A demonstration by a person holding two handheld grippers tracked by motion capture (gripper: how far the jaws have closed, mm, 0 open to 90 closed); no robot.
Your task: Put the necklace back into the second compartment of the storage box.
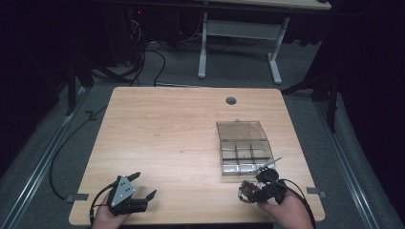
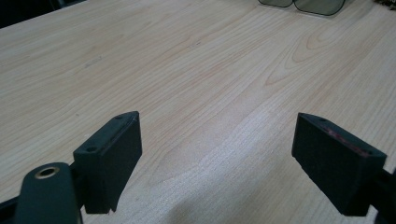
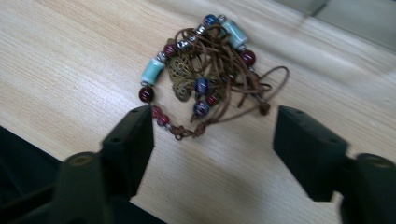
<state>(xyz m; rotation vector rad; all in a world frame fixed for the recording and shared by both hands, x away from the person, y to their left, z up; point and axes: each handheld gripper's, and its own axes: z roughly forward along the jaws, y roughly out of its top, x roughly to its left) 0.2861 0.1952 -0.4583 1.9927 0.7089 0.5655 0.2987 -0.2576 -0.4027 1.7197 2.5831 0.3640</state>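
wooden table (image 1: 167, 138), beaded necklace (image 3: 205, 74) (tangled)

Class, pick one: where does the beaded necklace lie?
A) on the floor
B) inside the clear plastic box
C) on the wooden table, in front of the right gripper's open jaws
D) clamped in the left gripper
C: the beaded necklace lies bunched on the table, ahead of the right gripper, whose jaws stand apart.

No legible text, label, brand, number or sign appears anywhere: the wooden surface (image 1: 167, 133), the clear compartment box (image 1: 244, 149), the beaded necklace (image 3: 205, 77) and the black pads of both claws carry no readable marking in any of the three views.
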